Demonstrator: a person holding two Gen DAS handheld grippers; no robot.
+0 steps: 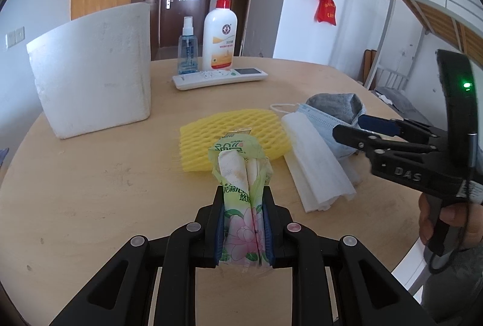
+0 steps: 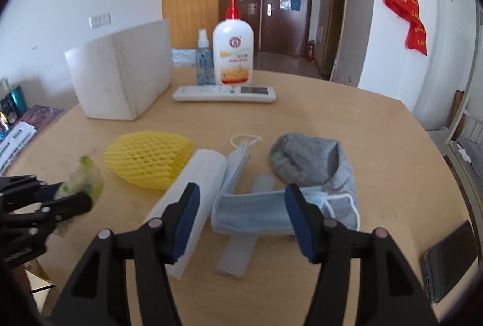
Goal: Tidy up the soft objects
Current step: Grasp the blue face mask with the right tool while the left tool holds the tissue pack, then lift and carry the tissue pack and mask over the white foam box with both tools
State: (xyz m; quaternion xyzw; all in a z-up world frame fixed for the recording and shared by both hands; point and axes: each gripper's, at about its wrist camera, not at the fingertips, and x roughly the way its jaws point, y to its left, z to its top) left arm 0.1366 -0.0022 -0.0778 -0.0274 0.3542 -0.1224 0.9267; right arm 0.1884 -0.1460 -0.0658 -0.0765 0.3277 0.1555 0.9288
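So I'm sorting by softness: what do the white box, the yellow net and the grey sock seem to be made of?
White box: likely foam, with a matte, grainy, scuffed face and thick walls. Yellow net: probably soft foam mesh, with puffy open diamond cells. Grey sock: knit fabric, heathered and slumped in folds.

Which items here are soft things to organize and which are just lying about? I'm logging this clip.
Job: tissue pack in left gripper, yellow foam net, face mask, grey sock, folded white cloth, foam box.
Bystanders: lotion bottle, spray bottle, remote, phone.
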